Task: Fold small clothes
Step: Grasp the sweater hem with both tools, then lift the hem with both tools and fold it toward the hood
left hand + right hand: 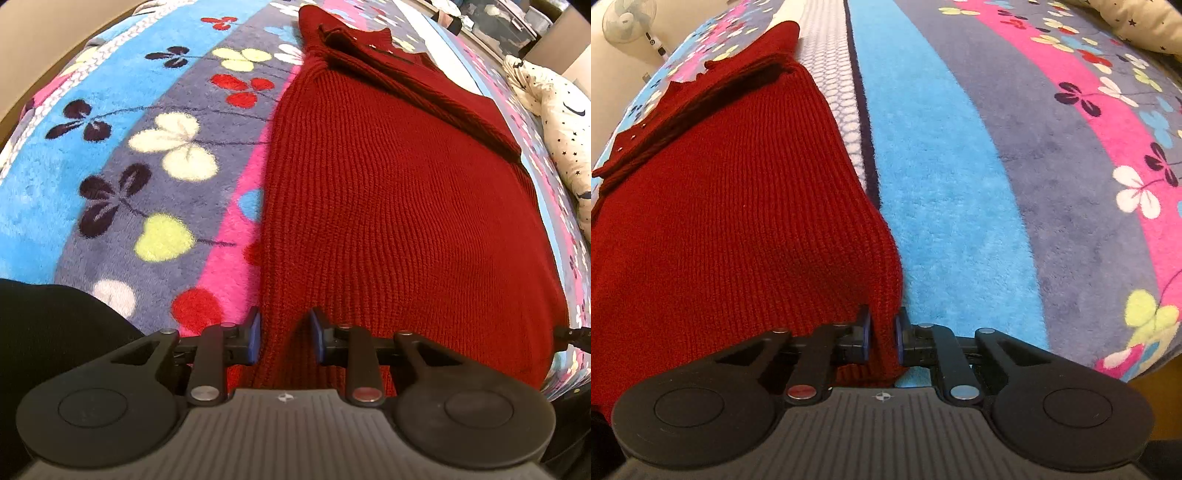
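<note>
A dark red knitted sweater (388,206) lies flat on a flowered fleece blanket (155,155), with a sleeve folded across its far end. My left gripper (285,334) straddles the sweater's near left hem corner, its blue pads apart with knit between them. In the right wrist view the same sweater (738,206) fills the left half. My right gripper (882,338) holds the near right hem corner, its pads close together on a fold of the knit.
The striped blanket (960,184) covers a bed. A cream star-print pillow (561,122) lies at the right edge. A black garment (48,325) lies by the left gripper. A standing fan (628,18) is at the far left.
</note>
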`<state>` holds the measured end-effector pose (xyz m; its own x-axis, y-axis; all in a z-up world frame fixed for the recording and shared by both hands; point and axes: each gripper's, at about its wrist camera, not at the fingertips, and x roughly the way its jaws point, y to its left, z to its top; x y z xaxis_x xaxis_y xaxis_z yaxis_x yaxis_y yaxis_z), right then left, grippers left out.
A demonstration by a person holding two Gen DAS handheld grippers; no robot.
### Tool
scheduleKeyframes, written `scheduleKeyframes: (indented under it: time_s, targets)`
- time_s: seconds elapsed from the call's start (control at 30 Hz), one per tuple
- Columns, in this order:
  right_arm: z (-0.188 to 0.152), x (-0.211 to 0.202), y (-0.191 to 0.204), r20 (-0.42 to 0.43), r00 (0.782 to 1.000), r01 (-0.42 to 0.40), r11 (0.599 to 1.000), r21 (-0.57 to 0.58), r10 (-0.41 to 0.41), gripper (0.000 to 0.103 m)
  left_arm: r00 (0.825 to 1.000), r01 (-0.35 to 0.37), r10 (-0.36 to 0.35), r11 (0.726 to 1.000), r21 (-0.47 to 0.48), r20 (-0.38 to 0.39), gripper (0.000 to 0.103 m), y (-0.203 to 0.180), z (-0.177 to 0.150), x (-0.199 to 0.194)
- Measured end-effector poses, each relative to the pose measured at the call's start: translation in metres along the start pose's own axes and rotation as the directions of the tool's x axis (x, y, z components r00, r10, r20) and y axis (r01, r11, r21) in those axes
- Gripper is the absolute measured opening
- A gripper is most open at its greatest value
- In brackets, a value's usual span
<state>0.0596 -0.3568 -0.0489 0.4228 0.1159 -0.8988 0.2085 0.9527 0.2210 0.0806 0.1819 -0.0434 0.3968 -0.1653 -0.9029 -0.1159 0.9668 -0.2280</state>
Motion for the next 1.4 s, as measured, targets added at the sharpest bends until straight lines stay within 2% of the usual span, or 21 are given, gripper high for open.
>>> scheduleKeyframes:
  time_s: [0.23, 0.33, 0.5, 0.67, 0.73, 0.83, 1.4]
  targets:
    - [0.000, 0.002, 0.001, -0.006, 1.000, 0.003, 1.000, -0.003, -0.003, 0.017, 1.000, -0.002, 0.002, 1.000, 0.009, 0.006, 0.027, -0.001, -0.001, 0.000]
    - [0.000, 0.002, 0.002, -0.001, 1.000, 0.012, 1.000, -0.014, -0.012, 0.014, 1.000, 0.005, -0.005, 1.000, 0.013, 0.014, 0.012, 0.001, -0.001, -0.002]
    - [-0.001, -0.006, 0.002, 0.036, 0.999, -0.003, 1.000, -0.012, 0.003, 0.011, 0.999, 0.015, -0.016, 1.000, 0.025, 0.051, 0.011, -0.001, -0.003, -0.011]
    - [0.000, -0.001, -0.002, 0.017, 1.000, -0.003, 1.000, 0.009, 0.003, 0.012, 1.000, 0.025, -0.025, 1.000, -0.013, 0.008, 0.013, 0.005, -0.002, -0.005]
    - [-0.001, 0.001, 0.000, 0.009, 1.000, 0.010, 1.000, -0.004, -0.010, 0.017, 1.000, 0.025, -0.025, 1.000, -0.017, 0.000, 0.014, 0.006, -0.002, -0.004]
    - [-0.001, 0.004, 0.004, 0.000, 1.000, 0.023, 0.999, -0.022, -0.023, 0.019, 0.999, 0.031, -0.031, 0.999, -0.016, -0.014, 0.017, 0.006, -0.003, -0.004]
    - [-0.003, 0.003, 0.007, -0.001, 1.000, 0.029, 0.999, -0.044, -0.029, 0.018, 0.999, 0.026, -0.026, 1.000, -0.009, -0.024, 0.017, 0.003, -0.011, -0.008]
